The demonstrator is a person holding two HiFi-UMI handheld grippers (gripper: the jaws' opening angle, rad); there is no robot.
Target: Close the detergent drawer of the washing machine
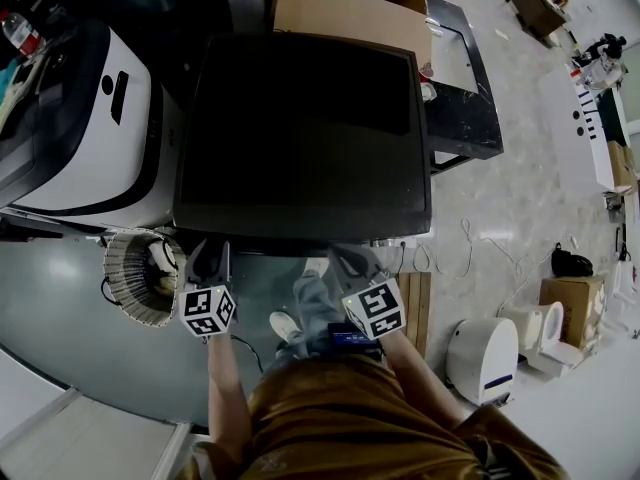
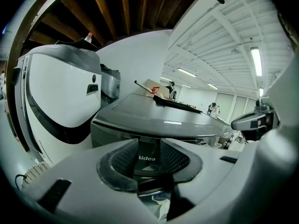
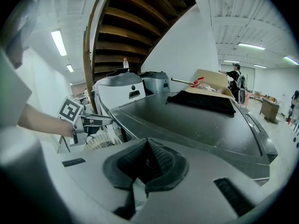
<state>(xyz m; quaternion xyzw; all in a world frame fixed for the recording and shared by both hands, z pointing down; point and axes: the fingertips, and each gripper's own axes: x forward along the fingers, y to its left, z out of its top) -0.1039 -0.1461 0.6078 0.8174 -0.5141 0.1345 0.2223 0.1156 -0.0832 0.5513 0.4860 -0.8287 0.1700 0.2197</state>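
The left gripper [image 2: 149, 156] has its jaws spread with nothing held. Dead ahead through the gap is the front face of the washing machine [image 2: 154, 118], with the Midea badge [image 2: 145, 158] centred between the pads. Just under the badge a dark slab crosses the gap. It may be the detergent drawer standing out from the front, but I cannot tell for certain. From the head view, the left gripper [image 1: 210, 255] sits tucked under the front lip of the washing machine [image 1: 300, 128], and the lid's overhang hides the drawer.

The right gripper [image 3: 147, 148] has its pads pressed together on nothing. It rides higher, so it looks across the grey lid of the washing machine [image 3: 196, 120] and not at the front face. A dark cloth [image 3: 203, 101] and a cardboard box [image 3: 210, 80] lie beyond it at the far end of the lid. The left gripper [image 3: 93, 121] shows off to its left, lower down.

The drawer lies forward of the left gripper and about level with it, while it is below and to the left of the right gripper [image 1: 350, 265]. Its travel probably runs straight away from the person into the machine. By my reading the left gripper is nearer and already lined up for a straight push forward. Outward to the left of the left gripper stands a white appliance [image 2: 60, 92].
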